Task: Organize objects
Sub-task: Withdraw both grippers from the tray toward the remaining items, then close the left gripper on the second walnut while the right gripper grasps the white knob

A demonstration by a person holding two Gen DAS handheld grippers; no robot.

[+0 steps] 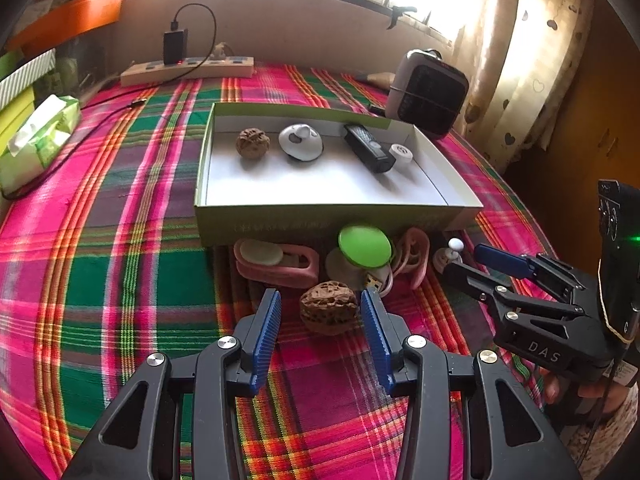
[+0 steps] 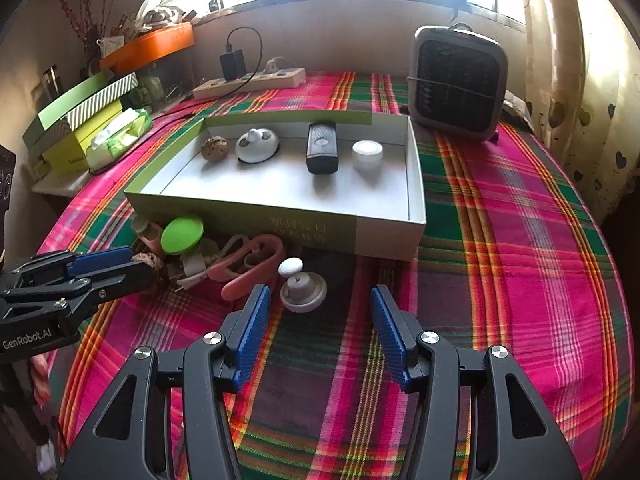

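A: Status? Biggest thing first.

B: Open box (image 1: 340, 216) sat mid-tabletop (image 1: 120, 260) on the plaid cloth. It already held a walnut, a white puck, a black remote (image 1: 366, 148) and a small white cylinder. The loose pile lay just near of its front wall: pink clips, a green disc (image 1: 364, 246), a cable.

A: Target?

B: The second walnut (image 1: 329, 307), nearest of the pile. Left gripper (image 1: 320, 304) straddled it, jaws wide, pads not touching. It looked hard, light, rigid and ridged, so good friction, but round, so it could roll or squirt out.

A: Grip point?

B: Across the widest middle, pads square to it.

A: Right side?

B: Right gripper (image 2: 320, 300) had its jaws open and empty, near the white knob (image 2: 303, 286).
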